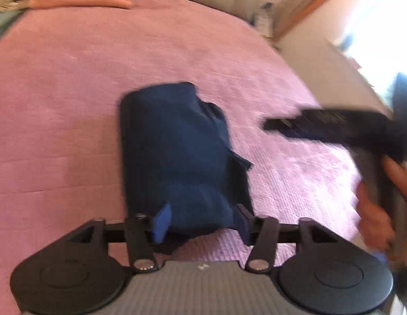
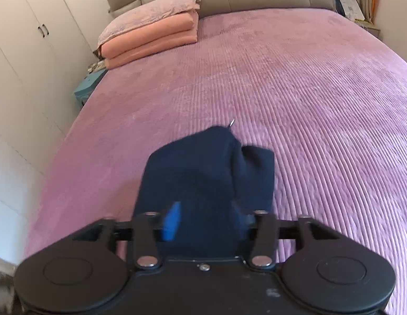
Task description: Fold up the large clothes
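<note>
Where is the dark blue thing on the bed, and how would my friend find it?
Start with the big bed under its purple bedspread. The salmon folded blankets are stacked far off by the headboard; nearer the foot, alone on the spread, lies the navy folded garment. It is the only dark thing on the bed, a compact bundle.

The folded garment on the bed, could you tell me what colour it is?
Dark navy blue garment, clearest in the right wrist view.
</note>
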`<state>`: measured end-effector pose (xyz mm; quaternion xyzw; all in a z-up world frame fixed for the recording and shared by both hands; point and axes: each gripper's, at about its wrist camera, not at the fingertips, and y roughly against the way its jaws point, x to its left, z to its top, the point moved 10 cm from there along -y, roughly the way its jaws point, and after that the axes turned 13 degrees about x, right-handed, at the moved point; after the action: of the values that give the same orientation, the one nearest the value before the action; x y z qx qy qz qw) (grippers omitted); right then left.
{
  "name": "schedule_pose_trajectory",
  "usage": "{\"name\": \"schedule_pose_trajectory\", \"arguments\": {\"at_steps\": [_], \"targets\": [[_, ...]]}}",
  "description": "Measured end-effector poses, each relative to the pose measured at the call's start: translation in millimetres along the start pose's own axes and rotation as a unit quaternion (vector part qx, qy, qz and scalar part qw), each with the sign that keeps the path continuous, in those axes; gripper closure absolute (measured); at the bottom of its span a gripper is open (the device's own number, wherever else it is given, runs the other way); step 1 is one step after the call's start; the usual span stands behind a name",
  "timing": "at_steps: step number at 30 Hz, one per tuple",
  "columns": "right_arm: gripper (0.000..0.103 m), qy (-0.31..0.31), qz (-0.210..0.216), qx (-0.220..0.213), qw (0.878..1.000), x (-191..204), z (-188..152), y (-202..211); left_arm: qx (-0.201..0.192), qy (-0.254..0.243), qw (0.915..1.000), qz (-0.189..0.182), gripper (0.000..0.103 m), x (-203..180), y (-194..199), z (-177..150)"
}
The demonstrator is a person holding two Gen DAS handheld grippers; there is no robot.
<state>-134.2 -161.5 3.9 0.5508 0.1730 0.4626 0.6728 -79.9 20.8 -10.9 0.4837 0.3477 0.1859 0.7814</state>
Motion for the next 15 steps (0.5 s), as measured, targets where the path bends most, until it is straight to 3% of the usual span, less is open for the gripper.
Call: {"name": "schedule_pose_trajectory", "arguments": {"at_steps": [2, 5, 8, 11, 15], "targets": [[0.030, -0.014, -0.010, 0.011, 1.000, 10, -13, 23, 0.000, 0.019, 0.9996, 0.020, 0.042, -4, 22, 1], [0.026, -0.034, -0.057, 0.021, 0.998, 19, -27, 57, -0.025, 0.034, 0.9974, 0.059, 0.020, -16, 58, 5], [0.025, -0.047, -0.100, 0.044, 0.993, 28, -38, 77, -0.050, 0.023, 0.9899, 0.130, 0.017, -29, 90, 13], [0.025, -0.047, -0.112, 0.053, 0.991, 39, -52, 98, -0.063, 0.038, 0.9813, 0.178, 0.003, -36, 115, 20], [0.025, -0.042, -0.123, 0.053, 0.990, 52, -64, 110, -0.079, 0.044, 0.9702, 0.225, 0.002, -38, 134, 18]]}}
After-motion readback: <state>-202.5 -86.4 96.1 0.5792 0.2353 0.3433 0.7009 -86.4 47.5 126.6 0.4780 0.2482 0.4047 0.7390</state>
